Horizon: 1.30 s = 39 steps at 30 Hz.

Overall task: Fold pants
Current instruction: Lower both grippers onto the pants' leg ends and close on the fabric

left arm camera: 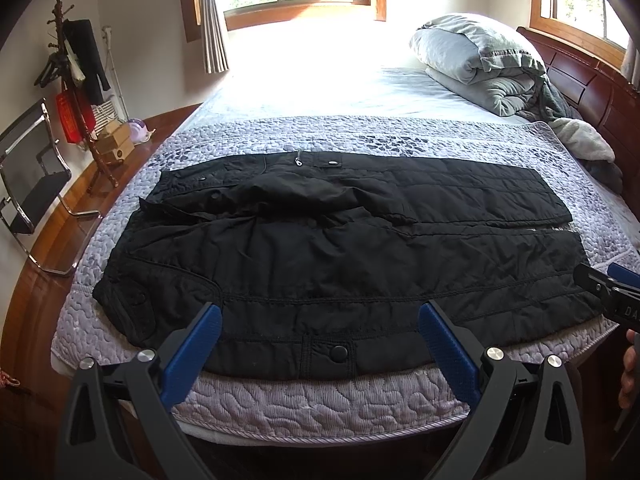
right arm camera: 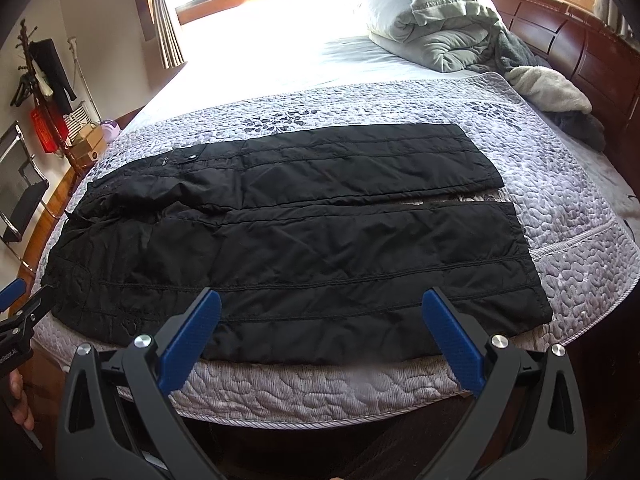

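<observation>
Left wrist view showed your left gripper (left arm camera: 320, 320) with its blue fingers (left arm camera: 200, 340) spread wide, gripping nothing, poised just above the near edge of the black pants (left arm camera: 320, 248); the pants lay flat and unfolded across the quilted bedspread (left arm camera: 320, 396), waistband to the left, both legs running right, side by side; your right gripper (right arm camera: 320, 308) likewise had its fingers wide apart and empty, hovering over the near leg; a rolled grey duvet (right arm camera: 432, 24) sat by the wooden headboard (right arm camera: 580, 52), well apart from the pants.
</observation>
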Each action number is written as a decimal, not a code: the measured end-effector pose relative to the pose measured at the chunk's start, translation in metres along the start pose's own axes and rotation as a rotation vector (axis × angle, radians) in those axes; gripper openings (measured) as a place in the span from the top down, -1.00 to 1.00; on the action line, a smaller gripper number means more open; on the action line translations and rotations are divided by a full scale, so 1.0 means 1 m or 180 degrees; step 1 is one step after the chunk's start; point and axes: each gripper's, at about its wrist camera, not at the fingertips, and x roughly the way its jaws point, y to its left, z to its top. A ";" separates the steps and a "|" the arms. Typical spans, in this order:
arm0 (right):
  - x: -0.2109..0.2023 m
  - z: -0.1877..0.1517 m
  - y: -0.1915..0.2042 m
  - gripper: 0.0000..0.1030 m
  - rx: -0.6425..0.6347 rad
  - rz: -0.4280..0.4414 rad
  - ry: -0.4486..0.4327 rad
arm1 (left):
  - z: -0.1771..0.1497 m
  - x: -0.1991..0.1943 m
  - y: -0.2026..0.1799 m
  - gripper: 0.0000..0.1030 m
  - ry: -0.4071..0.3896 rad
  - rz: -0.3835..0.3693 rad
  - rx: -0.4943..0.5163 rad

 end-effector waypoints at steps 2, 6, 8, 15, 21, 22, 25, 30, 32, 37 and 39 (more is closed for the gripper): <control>0.002 0.000 -0.001 -0.95 0.0006 0.0010 0.0013 | 0.001 0.001 0.000 -0.93 0.0009 0.0003 0.0005; 0.009 0.002 -0.003 -0.95 0.0031 -0.0057 0.0066 | 0.003 0.005 -0.001 -0.93 0.0027 -0.0005 0.0009; 0.014 0.004 -0.008 -0.95 0.0038 -0.0075 0.0097 | 0.004 0.008 -0.002 -0.93 0.0037 -0.0034 0.0023; 0.050 0.040 -0.049 -0.95 0.0109 0.0297 0.0256 | 0.021 0.053 0.000 -0.93 0.0633 -0.0376 0.0029; 0.110 0.108 -0.099 -0.95 0.0055 0.0539 0.0521 | 0.080 0.118 -0.001 -0.93 0.0970 -0.0503 0.0074; 0.122 0.120 -0.110 -0.95 0.0066 0.0532 0.0568 | 0.093 0.129 -0.005 -0.93 0.0987 -0.0524 0.0130; 0.159 0.158 -0.132 -0.95 -0.0106 0.0553 0.0743 | 0.133 0.169 -0.025 -0.93 0.1163 -0.0699 0.0307; 0.228 0.216 -0.176 -0.95 -0.0249 0.0434 0.0998 | 0.196 0.254 -0.066 -0.93 0.1532 -0.1271 0.0280; 0.251 0.234 -0.209 -0.95 -0.0135 0.0291 0.1051 | 0.216 0.285 -0.082 -0.93 0.1596 -0.1374 0.0272; 0.307 0.249 -0.283 -0.95 0.0196 0.0319 0.1314 | 0.249 0.346 -0.133 -0.93 0.1669 -0.1566 0.0572; 0.323 0.248 -0.294 -0.95 0.0256 0.0502 0.1386 | 0.253 0.363 -0.153 -0.93 0.1715 -0.1673 0.0681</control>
